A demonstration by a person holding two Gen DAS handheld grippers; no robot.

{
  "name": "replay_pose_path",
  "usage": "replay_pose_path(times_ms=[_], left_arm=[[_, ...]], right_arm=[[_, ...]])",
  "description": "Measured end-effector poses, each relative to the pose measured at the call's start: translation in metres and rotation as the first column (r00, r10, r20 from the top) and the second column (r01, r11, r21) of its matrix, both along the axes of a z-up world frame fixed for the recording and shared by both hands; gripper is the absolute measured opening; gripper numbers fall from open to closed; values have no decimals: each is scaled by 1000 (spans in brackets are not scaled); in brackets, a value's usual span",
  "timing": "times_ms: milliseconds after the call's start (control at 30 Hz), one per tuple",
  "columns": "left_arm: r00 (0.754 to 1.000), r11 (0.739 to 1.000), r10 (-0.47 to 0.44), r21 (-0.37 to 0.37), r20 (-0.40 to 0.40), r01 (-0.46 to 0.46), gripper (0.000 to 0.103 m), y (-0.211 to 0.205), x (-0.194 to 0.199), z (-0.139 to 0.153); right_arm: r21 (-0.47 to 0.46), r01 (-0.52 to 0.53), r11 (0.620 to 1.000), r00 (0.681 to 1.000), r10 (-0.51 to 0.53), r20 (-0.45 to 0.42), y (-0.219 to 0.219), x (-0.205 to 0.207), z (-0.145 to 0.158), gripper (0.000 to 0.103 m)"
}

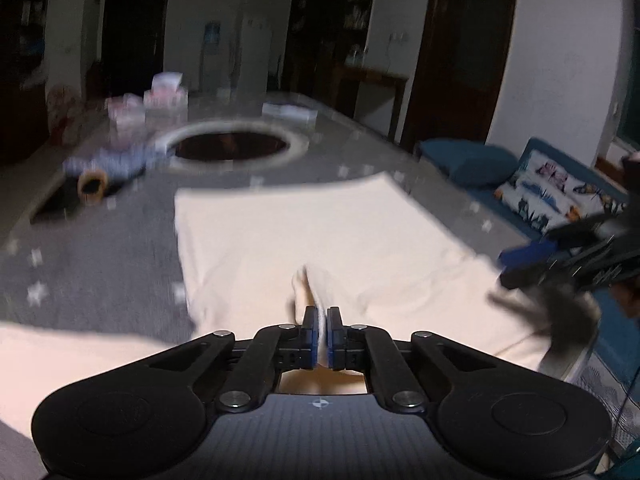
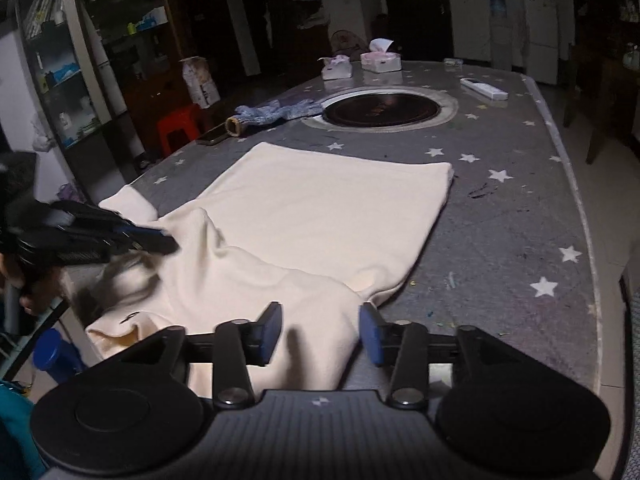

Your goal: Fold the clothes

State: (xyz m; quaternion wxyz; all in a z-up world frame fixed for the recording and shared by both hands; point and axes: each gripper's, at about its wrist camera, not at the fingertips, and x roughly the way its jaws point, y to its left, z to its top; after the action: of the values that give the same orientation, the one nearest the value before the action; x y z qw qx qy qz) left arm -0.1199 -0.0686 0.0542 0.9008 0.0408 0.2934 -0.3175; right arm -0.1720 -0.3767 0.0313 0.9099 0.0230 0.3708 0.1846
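Star-printed grey cloth covers the table [image 2: 500, 216], whose round dark inset [image 2: 380, 110] serves as the landmark. On the near side of that inset lies the cream garment [image 2: 320, 208], mostly flat, its near end rumpled. At its left edge the left gripper [image 1: 322, 330] is clamped on a pinch of fabric. Further right, the right gripper [image 2: 320, 330] hovers wide open, holding nothing. Folding looks barely begun; most folds remain.

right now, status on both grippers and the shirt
Left gripper shut on cream shirt. Right gripper open over the shirt's near edge. Nothing lies on the shirt.
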Motion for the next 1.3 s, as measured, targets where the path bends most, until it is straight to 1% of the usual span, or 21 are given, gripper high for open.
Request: replay_pose_path(times_ms=[100,133,200,300,400,467,533,633,733,767,833,933,1000,1067,1133,1233,1300], left_arm=[[997,998,-7,-65,71,12,2,3,-9,32],[995,997,-11,-77,98,18,2,3,-13,41],[988,996,-20,-84,154,34,2,3,-21,57],[983,995,-38,-87,180,55,2,3,-27,66],[987,998,-32,-55,160,41,3,2,-25,58],[991,999,-25,-35,133,30,3,2,-22,49],[992,1000,-29,-5,124,30,3,2,-23,40],[996,998,-7,60,85,2,5,7,-21,25],[998,990,28,134,50,-34,5,13,-18,11],[998,984,45,171,50,-53,6,15,-17,6],[997,976,71,201,38,-78,6,21,-16,0],[997,984,64,163,42,-70,6,27,-20,2],[998,991,39,123,41,-44,6,24,-22,3],[1000,996,11,92,7,-11,6,16,-19,-3],[1000,997,-6,71,-10,7,6,6,-14,-9],[1000,999,-5,39,-30,6,6,-3,-3,-21],[998,999,15,34,-54,-13,6,-5,7,-30]], right_arm=[[6,25,1000,1000,-25,11,-1,-1,-3,47],[13,31,999,999,-31,16,-2,-2,-3,47],[29,41,999,999,-42,28,-4,-2,-3,47],[46,33,998,998,-35,46,-6,-1,-1,47],[33,13,999,998,-15,54,-2,5,-1,46],[16,-9,1000,998,8,58,2,10,-2,46],[-2,-37,999,998,37,59,9,17,-4,45],[-50,-71,996,996,73,52,19,23,-11,40],[-112,-68,991,997,73,38,23,24,-19,40],[-120,-68,990,997,73,38,23,23,-19,40],[-128,-64,990,997,69,40,23,21,-17,40],[-129,-62,990,996,70,56,25,15,-10,40],[-123,-80,989,993,90,71,29,11,-6,40],[-116,-107,987,991,116,74,35,8,-6,40],[-123,-116,986,990,125,68,40,8,-9,40],[-119,-107,987,992,114,48,43,9,-15,40],[-114,-100,988,993,105,44,42,8,-16,39]])
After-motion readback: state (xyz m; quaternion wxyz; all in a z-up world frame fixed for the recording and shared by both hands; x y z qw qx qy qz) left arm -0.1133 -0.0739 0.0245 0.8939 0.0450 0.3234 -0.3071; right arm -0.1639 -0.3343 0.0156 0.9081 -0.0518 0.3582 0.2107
